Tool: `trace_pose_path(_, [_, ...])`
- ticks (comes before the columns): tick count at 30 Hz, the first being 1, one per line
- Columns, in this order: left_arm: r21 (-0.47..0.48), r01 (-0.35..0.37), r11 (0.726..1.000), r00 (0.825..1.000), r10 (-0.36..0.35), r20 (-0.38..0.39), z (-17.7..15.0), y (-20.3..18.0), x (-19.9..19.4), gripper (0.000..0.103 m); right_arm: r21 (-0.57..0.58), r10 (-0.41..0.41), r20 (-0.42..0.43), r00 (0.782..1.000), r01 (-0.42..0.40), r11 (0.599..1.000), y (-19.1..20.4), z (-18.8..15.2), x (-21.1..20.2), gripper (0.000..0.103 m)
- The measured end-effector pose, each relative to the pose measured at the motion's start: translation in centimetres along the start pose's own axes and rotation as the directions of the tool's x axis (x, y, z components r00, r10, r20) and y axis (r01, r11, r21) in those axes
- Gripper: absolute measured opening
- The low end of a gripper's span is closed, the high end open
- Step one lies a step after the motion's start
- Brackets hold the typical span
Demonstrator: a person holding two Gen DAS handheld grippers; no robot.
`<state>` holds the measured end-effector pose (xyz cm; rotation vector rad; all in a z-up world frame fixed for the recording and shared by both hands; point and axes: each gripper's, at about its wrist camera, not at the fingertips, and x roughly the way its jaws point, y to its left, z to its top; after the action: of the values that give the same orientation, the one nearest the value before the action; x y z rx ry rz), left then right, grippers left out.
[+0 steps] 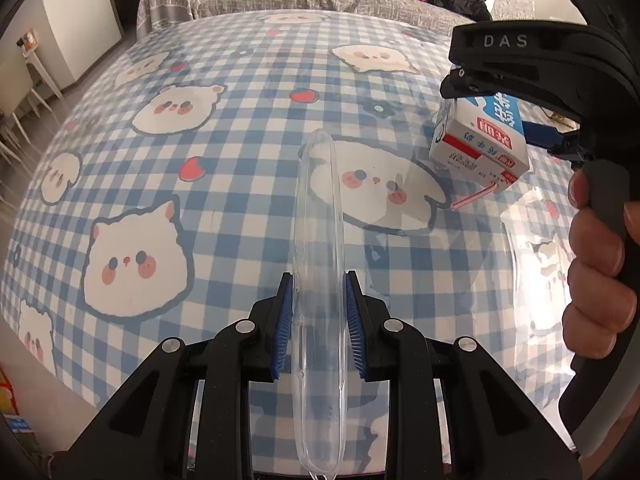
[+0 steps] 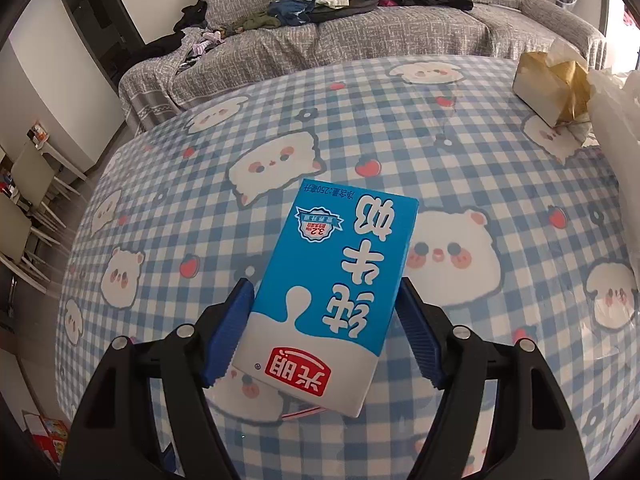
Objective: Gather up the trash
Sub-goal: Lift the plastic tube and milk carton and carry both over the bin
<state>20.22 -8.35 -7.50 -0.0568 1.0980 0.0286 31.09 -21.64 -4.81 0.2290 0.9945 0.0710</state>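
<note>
A blue and white milk carton with a pink striped straw at its lower end is clamped between the blue pads of my right gripper. It hangs tilted just above the checked tablecloth. The left wrist view shows the same carton at the upper right, with a person's hand on the right gripper's handle. My left gripper is shut on a clear plastic piece, seen edge-on and reaching forward over the cloth.
A brown tissue box and a white plastic bag sit at the table's far right. Behind the table stands a grey sofa piled with clothes. Chairs stand off the table's left side.
</note>
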Motion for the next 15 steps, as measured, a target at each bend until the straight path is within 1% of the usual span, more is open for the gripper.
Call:
trace_pose_path(6, [0.019,0.012,1.0,0.999,-0.013,0.032,-1.3,0.2,-2.6,0.025,-0.002,0.012,0.004,1.0,-0.012,1.0,-0.3,-1.7,-1.7,0.069])
trace_pose_path(10, [0.016,0.028,0.999,0.999,-0.029,0.044,-2.6,0.7,-4.5,0.025,-0.015,0.008,0.021,1.0,-0.008,1.0,-0.4,-3.6,-3.7,0.069])
trace_pose_path(15, [0.027,0.045,0.999,0.997,-0.047,0.056,-5.5,1.2,-7.0,0.025,-0.056,0.0,0.053,0.999,0.003,0.998,-0.2,-5.9,-7.2,0.069])
